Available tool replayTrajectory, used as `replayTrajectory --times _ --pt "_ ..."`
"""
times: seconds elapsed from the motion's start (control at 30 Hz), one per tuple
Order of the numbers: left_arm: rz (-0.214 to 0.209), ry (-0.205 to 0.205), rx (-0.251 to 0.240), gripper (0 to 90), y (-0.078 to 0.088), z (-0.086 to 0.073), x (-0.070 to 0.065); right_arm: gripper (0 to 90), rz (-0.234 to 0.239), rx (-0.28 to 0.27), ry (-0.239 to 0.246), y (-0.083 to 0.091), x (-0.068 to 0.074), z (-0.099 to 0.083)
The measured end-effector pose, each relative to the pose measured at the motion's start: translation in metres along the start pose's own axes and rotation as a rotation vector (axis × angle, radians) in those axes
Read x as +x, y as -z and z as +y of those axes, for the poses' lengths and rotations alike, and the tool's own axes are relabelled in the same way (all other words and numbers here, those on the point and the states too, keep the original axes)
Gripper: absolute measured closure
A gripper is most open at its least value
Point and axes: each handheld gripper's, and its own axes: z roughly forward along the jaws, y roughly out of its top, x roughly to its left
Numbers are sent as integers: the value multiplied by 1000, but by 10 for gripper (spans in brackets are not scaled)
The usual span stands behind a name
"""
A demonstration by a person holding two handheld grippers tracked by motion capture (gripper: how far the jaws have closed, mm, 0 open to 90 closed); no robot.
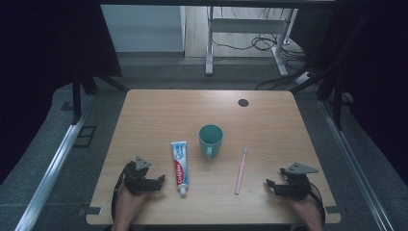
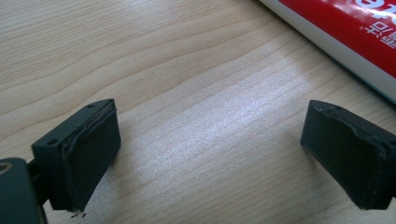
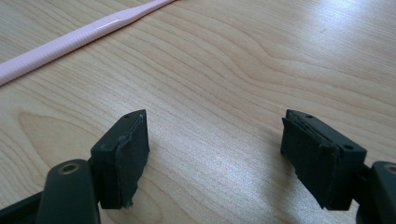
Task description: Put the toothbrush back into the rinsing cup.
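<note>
High view | toothpaste tube (image 1: 179,167) just right of left gripper (image 1: 161,181)

Toothpaste tube (image 1: 180,166): white body with red and blue print, white cap at the near end. Lies flat on the wooden table, lengthwise front to back, just left of centre, just beside the left gripper's open jaws; its red-printed side edges into the left gripper view (image 2: 355,28).

Toothbrush (image 1: 241,170): slim, pale pink, ribbed handle. Lies flat, head pointing away, handle end near, right of centre and well apart from the tube; handle visible in the right gripper view (image 3: 79,39).
</note>
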Motion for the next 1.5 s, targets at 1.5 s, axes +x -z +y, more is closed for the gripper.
replayTrajectory --times 1.5 --pt "-2 0 1 42 -1 1 0 309 19 12 -49 8 1 9"
